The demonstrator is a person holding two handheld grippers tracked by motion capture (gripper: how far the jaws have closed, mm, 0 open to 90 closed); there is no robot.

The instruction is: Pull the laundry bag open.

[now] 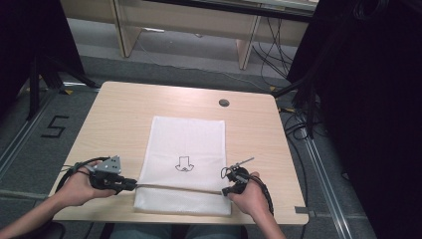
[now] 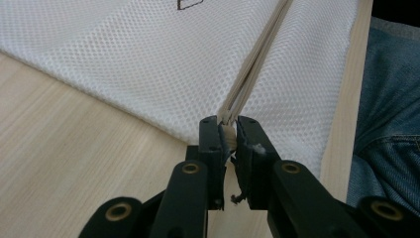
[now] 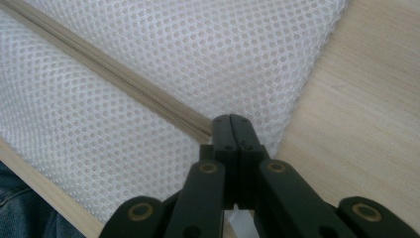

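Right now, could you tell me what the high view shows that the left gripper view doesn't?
High view alone: the whole wooden table with its round grommet, the right gripper and both hands. Left gripper view alone: the left gripper shut on the beige zipper end, and blue jeans past the table edge. Both show the white mesh bag and its arrow mark.

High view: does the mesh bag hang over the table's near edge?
No, the white mesh bag lies wholly on the table, with bare wood showing between its near hem and the edge.
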